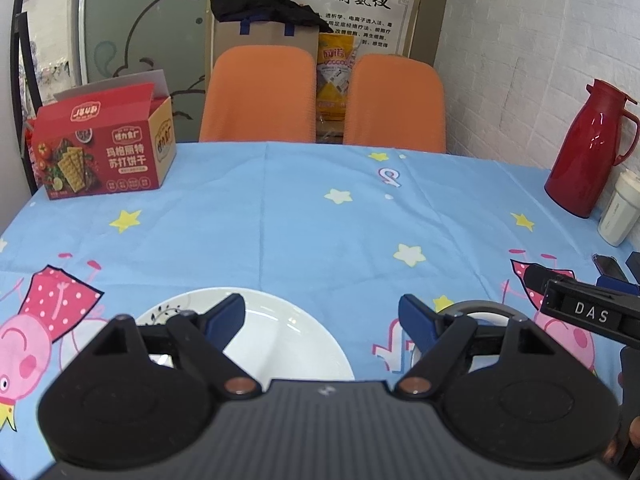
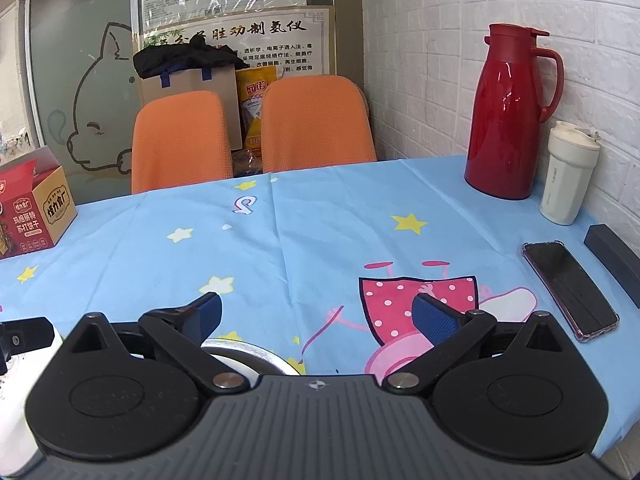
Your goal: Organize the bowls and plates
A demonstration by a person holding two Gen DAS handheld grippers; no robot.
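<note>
A white plate (image 1: 280,344) with a dark leaf pattern lies on the blue cartoon tablecloth, right under my left gripper (image 1: 322,314), which is open and empty above its far half. A metal-rimmed bowl (image 1: 486,312) sits to the plate's right, partly behind my left gripper's right finger. The bowl's rim shows in the right wrist view (image 2: 256,354), low and left under my right gripper (image 2: 316,312), which is open and empty. The plate's edge (image 2: 16,360) shows at the far left there. The right gripper's body (image 1: 588,312) appears at the right of the left wrist view.
A red cracker box (image 1: 104,148) stands at the table's far left. A red thermos (image 2: 512,116), a white tumbler (image 2: 568,176), a phone (image 2: 568,288) and a dark box (image 2: 616,256) line the right side by the wall. Two orange chairs (image 1: 320,100) stand behind the table.
</note>
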